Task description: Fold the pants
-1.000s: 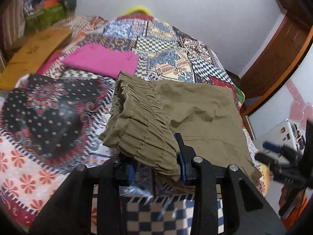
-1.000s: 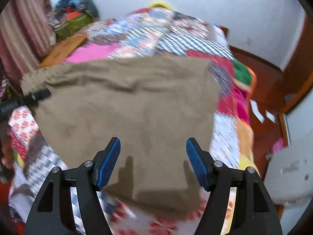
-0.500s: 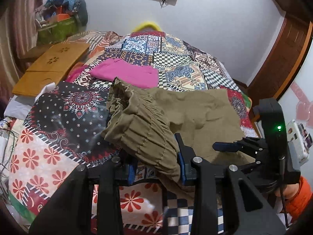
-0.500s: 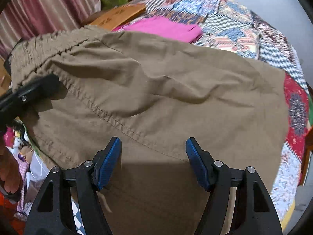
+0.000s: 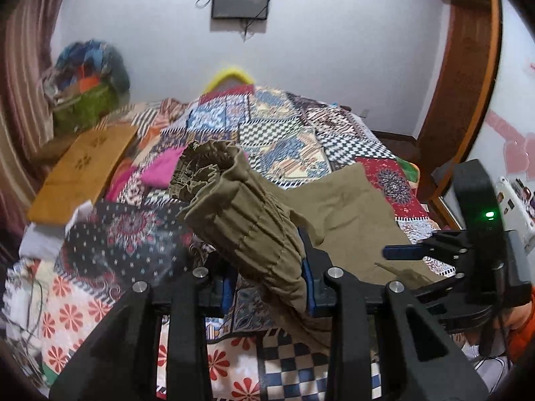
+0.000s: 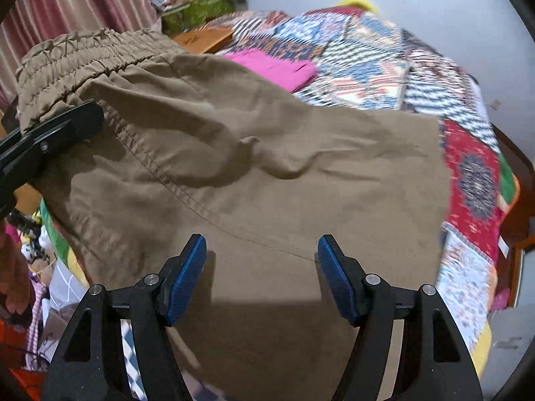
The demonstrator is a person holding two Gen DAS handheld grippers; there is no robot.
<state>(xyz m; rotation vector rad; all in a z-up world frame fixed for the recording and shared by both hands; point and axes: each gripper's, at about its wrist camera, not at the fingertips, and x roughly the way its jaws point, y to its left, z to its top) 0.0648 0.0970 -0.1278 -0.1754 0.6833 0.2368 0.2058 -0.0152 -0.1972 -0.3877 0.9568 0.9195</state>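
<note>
Olive-brown pants lie partly spread over a patchwork bed; they fill the right wrist view. My left gripper is shut on the gathered elastic waistband and holds it lifted above the bed. It shows at the left of the right wrist view, clamped on the waistband. My right gripper is open and empty, hovering just over the flat pants fabric. It also shows at the right of the left wrist view.
A folded pink garment lies on the patchwork quilt beyond the pants. A wooden lap tray and a heap of clothes sit at the left. A wooden door frame stands at the right.
My left gripper has raised the waistband higher and tilted up. My right gripper has come in low over the pants from the right, still open.
</note>
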